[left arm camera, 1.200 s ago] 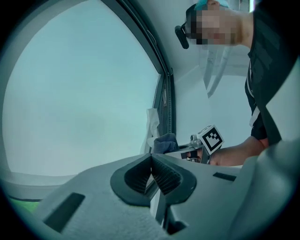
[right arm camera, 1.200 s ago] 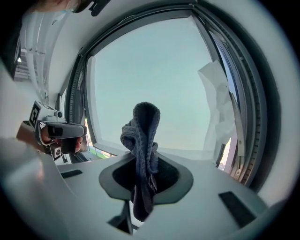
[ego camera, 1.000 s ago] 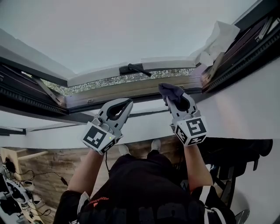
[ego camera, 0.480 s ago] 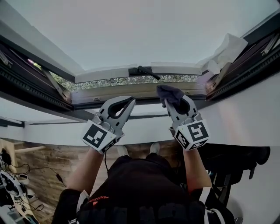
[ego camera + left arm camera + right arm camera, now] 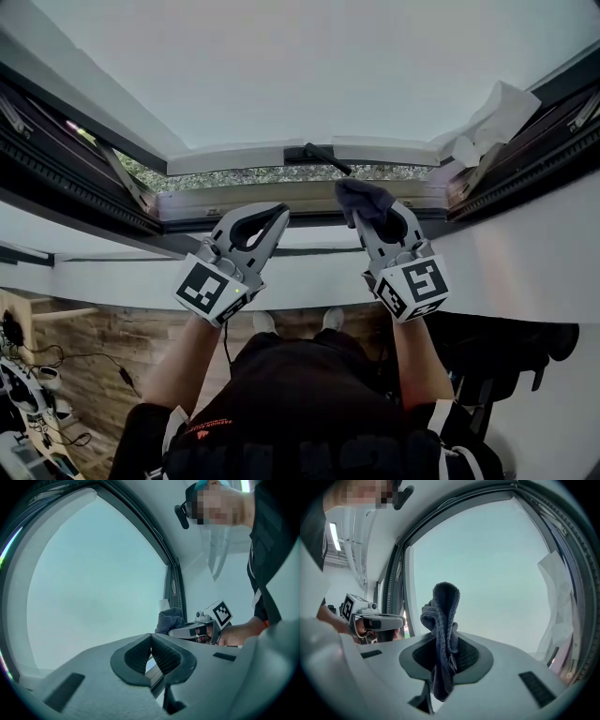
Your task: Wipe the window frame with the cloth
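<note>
- Right gripper has carried the cloth leftward along the window frame; cloth now just below the handle tip.
- Left gripper likewise sits further left of the handle.

The wooden plank floor below me carried my two pale shoes, set side by side. A thin dark cable lay on it off to my left. More small clutter sat at the far left edge, too small to tell. On the window frame, a crumpled white sheet sat in the right corner.
</note>
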`<action>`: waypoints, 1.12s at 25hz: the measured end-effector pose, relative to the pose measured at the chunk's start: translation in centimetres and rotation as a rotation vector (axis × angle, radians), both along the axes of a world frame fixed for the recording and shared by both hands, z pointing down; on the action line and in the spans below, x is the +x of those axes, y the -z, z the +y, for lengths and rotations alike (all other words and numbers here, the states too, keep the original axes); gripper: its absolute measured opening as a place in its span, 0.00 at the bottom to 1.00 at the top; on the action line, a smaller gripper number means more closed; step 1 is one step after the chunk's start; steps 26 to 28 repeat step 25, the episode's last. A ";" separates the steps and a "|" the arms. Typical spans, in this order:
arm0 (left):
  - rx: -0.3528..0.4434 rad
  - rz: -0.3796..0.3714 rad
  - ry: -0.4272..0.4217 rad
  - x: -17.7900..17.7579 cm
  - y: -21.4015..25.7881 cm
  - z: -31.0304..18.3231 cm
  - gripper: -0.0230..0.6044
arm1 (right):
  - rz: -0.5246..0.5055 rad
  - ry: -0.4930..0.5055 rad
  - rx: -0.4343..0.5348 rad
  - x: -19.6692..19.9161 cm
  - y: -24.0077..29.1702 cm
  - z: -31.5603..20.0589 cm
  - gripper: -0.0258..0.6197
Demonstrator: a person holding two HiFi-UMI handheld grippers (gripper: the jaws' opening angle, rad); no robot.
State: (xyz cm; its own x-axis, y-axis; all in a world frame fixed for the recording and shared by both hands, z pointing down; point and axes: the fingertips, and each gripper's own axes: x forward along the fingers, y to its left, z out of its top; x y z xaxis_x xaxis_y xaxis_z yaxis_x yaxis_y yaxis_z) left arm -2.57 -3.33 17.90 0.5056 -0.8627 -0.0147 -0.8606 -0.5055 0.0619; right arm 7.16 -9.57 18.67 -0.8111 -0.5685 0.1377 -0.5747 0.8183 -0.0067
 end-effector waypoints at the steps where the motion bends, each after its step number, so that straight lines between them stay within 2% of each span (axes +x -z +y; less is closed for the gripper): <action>1: -0.001 -0.001 0.000 -0.1 0.0 0.0 0.07 | 0.000 0.002 0.000 -0.1 0.0 0.0 0.13; 14: 0.010 0.005 -0.004 -0.4 0.3 -0.1 0.07 | 0.017 0.014 0.005 -0.8 0.3 0.1 0.13; 17: 0.033 -0.002 -0.004 -0.4 0.3 -0.2 0.07 | 0.019 0.015 0.004 -0.7 0.3 0.2 0.13; 21: 0.003 0.009 -0.010 0.2 0.3 0.0 0.07 | 0.016 0.010 0.004 -0.4 0.3 0.3 0.13; 28: 0.009 0.011 -0.013 0.5 0.3 0.2 0.07 | 0.019 0.010 0.002 -0.1 0.2 0.7 0.13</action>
